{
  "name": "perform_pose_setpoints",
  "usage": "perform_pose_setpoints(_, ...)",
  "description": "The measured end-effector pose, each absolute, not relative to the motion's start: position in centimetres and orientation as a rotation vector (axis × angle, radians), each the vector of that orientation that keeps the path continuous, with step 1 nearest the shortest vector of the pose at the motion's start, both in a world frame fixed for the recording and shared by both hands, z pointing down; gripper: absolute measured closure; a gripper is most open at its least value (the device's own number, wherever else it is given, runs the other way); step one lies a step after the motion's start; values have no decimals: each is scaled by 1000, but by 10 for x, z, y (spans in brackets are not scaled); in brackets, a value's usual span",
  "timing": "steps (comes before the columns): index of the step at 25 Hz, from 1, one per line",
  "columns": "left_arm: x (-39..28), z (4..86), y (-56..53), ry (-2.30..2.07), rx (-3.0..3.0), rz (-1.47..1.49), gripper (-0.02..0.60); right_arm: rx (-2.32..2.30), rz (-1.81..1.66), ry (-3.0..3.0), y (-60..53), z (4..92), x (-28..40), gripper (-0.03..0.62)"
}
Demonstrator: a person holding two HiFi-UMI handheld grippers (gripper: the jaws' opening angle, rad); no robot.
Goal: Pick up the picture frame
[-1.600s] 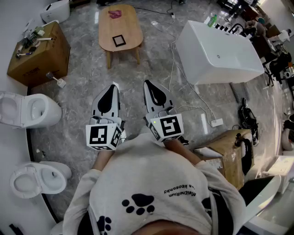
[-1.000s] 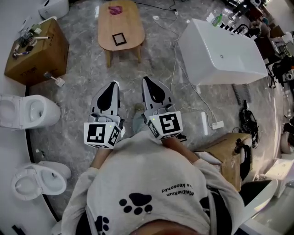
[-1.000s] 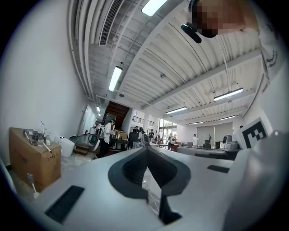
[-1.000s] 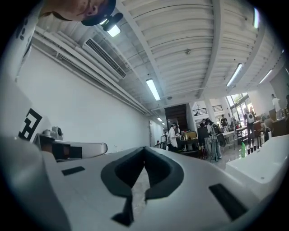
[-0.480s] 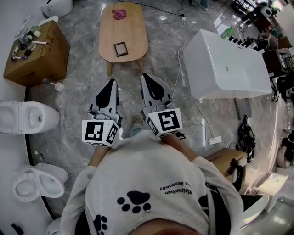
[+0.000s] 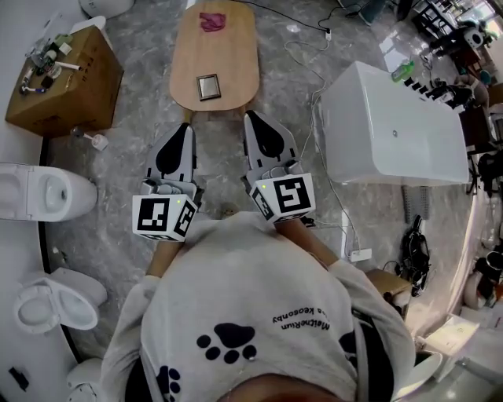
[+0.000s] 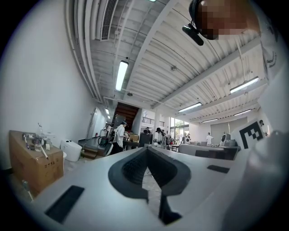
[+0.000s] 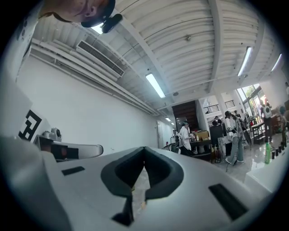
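Picture frame (image 6: pixel 208 86) noted lying flat on the near half of the oval wooden counter (image 6: pixel 228 55), dark border around a pale centre. A crumpled pink item (image 6: pixel 211 21) is seen at the counter's far end, well apart from the frame.

Left hand-held gripper (image 6: pixel 182 127) and right hand-held gripper (image 6: pixel 251 116) are held side by side, roughly parallel, both pointed toward the counter. In the head view their tips are seen close to the counter's near end, the left tip just short of it and the right tip beside its near right edge. The frame is placed ahead of both, roughly between the two lines of aim. No contact with the frame is made by either.

In the left gripper view the left hand-held gripper (image 7: pixel 146 149) is seen with its jaws closed together, tips meeting, nothing caught between them. The same is recorded for the right hand-held gripper (image 8: pixel 144 149) in the right gripper view: jaws pressed together, nothing held.

Surroundings, head view: a cardboard box (image 6: pixel 71 78) with small parts on top at the left, two toilets (image 6: pixel 39 192) (image 6: pixel 47 302) below it, a white bathtub (image 6: pixel 393 129) at the right, grey marbled floor (image 6: pixel 134 149) crossed by a white cable (image 6: pixel 314 74).
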State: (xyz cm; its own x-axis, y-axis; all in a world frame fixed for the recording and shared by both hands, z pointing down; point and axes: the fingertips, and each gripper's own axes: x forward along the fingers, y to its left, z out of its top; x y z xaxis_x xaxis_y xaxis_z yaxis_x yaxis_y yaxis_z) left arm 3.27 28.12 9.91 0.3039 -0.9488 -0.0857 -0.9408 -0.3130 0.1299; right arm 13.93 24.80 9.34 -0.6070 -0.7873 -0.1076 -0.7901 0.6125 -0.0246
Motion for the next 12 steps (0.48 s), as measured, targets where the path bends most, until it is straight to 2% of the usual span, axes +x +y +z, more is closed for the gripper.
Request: perform_pose_setpoints(12,28,116,270,-1811,2442,-196,574,-1331,-1,2756,236,110,139,585)
